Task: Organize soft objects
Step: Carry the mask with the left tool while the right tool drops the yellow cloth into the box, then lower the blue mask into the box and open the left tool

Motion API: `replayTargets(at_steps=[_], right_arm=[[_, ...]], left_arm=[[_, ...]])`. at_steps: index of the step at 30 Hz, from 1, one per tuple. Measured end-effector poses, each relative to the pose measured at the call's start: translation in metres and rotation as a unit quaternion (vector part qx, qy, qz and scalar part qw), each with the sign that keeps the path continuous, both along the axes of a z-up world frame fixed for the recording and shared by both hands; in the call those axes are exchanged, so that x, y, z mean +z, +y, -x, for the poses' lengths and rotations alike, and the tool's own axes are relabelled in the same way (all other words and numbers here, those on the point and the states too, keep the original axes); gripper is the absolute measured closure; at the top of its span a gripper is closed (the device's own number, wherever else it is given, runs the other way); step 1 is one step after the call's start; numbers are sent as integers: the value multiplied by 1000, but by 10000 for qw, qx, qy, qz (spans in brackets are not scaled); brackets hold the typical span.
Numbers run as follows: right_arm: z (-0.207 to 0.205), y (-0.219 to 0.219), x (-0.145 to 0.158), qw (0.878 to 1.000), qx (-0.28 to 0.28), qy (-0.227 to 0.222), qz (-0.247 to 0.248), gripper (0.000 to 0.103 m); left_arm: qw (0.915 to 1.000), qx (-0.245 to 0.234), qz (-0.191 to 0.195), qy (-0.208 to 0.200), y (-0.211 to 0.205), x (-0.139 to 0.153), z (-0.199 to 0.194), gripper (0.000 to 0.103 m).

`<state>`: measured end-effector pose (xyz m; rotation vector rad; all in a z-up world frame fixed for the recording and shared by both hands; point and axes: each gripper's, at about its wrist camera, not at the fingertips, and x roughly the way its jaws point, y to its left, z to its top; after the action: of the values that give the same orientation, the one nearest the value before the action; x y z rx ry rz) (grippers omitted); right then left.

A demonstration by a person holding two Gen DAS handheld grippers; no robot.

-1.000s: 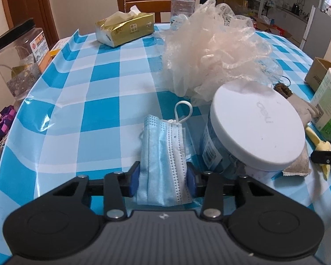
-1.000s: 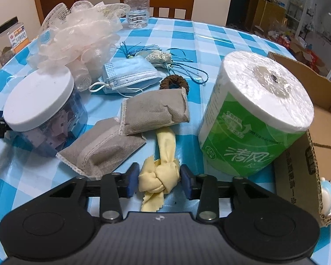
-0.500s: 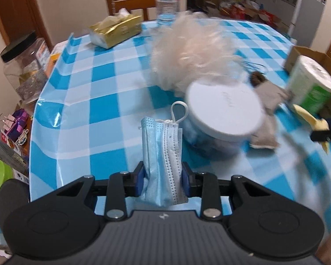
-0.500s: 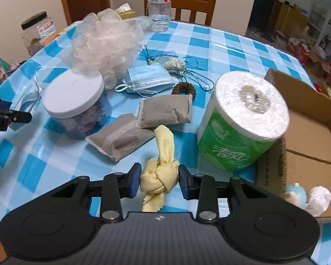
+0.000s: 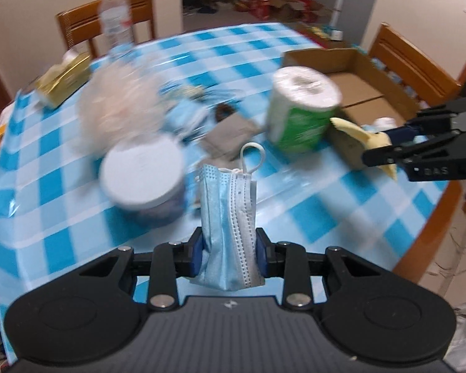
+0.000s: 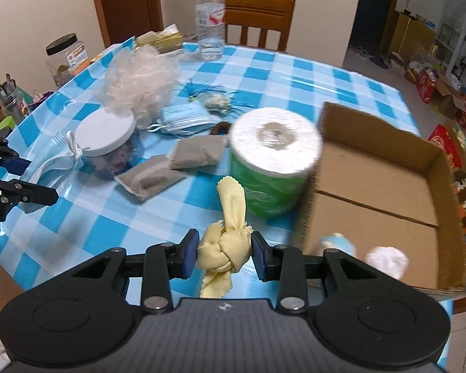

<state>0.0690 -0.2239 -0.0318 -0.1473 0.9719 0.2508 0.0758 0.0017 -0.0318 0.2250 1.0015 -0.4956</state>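
My left gripper (image 5: 229, 250) is shut on a folded blue face mask (image 5: 228, 214), lifted clear above the checked tablecloth (image 5: 310, 205). In the right wrist view that mask (image 6: 57, 163) hangs at the far left in the left gripper (image 6: 31, 180). A knotted yellow cloth (image 6: 225, 250) is pinched in my right gripper (image 6: 225, 256), raised beside the toilet roll (image 6: 271, 168). The left wrist view shows the yellow cloth (image 5: 362, 136) and right gripper (image 5: 388, 146) in front of the open cardboard box (image 5: 366, 84). The box (image 6: 385, 199) holds two small pale soft things near its front corner.
On the table lie a pale bath pouf (image 6: 138, 82), a white-lidded jar (image 6: 107, 140), two grey pouches (image 6: 174, 164), another blue mask (image 6: 185, 118), blue tassels, a water bottle (image 6: 209, 20) and a gold tissue pack (image 5: 62, 77). Wooden chairs stand behind and right.
Both grippers have risen off the table with the mask and the yellow cloth, and both views swung right, toward the cardboard box. The jaws tightened slightly on their loads.
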Motion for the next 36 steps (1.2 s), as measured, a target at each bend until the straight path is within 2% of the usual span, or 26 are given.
replayTargets(at_steps=[12,18,24,25,26,29,36], right_arm=[[-8,-87,14,9993,-122,-348,82,62],[-31,-114,10,9988,16,-480,114,62],[-57,-131,1,9980,227,-564,164,62],[-61,-134,-1,9981,253,-552,143,58],[-64,-137,-3,9981,281,-550,85,42],[-64,-142,-9,9972,371,-654,-30,7],[-50,-150,-15,9970,436,-557,-322,0]], left_arm=[[9982,-387,304,-338,-99,26,2,71],[9974,-356,385,-490,-140,34,-2,71],[9971,-131,399,-641,-168,38,-8,71],[9970,-98,396,-658,-171,38,-9,71],[9969,-65,398,-674,-174,39,-10,71],[9970,25,366,-685,-182,38,-15,71],[9967,43,308,-744,-204,38,-29,71]])
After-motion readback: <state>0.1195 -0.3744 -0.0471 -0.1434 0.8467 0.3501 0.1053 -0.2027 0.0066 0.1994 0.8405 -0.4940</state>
